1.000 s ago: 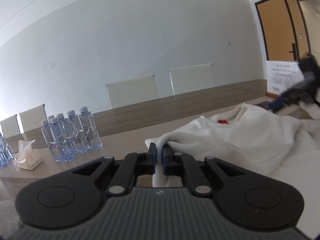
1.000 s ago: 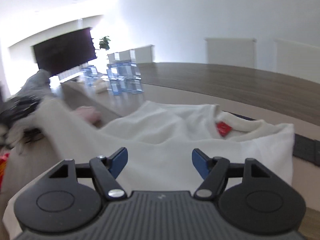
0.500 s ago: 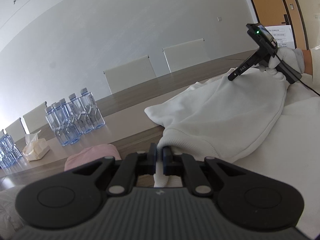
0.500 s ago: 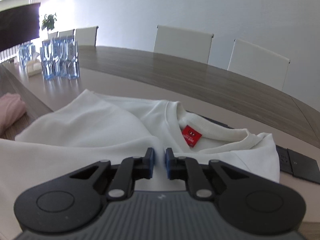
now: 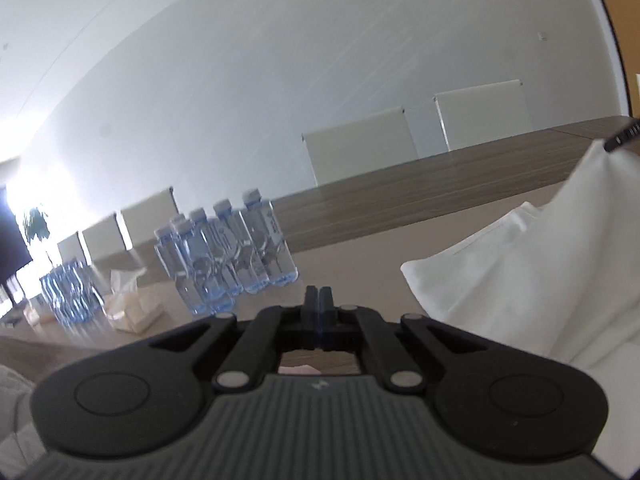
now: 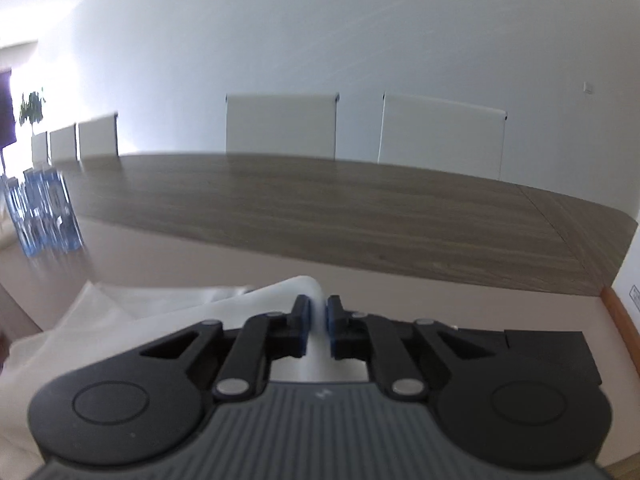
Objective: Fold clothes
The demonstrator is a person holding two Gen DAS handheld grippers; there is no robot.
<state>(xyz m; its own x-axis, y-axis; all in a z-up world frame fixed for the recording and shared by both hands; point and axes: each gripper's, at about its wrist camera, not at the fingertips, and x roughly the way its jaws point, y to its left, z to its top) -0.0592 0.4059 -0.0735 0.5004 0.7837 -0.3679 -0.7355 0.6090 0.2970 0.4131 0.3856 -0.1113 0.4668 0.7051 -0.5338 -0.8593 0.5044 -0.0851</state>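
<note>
A white sweatshirt [image 5: 520, 280] is raised in a fold at the right of the left wrist view. My left gripper [image 5: 319, 300] is to the left of it, fingers pressed together, with no cloth showing between them. In the right wrist view my right gripper [image 6: 316, 308] is shut on a pinched ridge of the white sweatshirt [image 6: 160, 320], which spreads down to the left over the table. The collar and its red label are hidden.
Several water bottles [image 5: 228, 256] and a tissue box [image 5: 132, 308] stand on the long wooden table [image 6: 320, 208] to the left. A black panel [image 6: 540, 352] lies in the table at the right. White chairs [image 6: 280, 124] line the far side.
The white cuff held in my left gripper is gone from between its fingers, and that view has swung left toward the bottles. My right gripper has risen with the cloth pinched in it.
</note>
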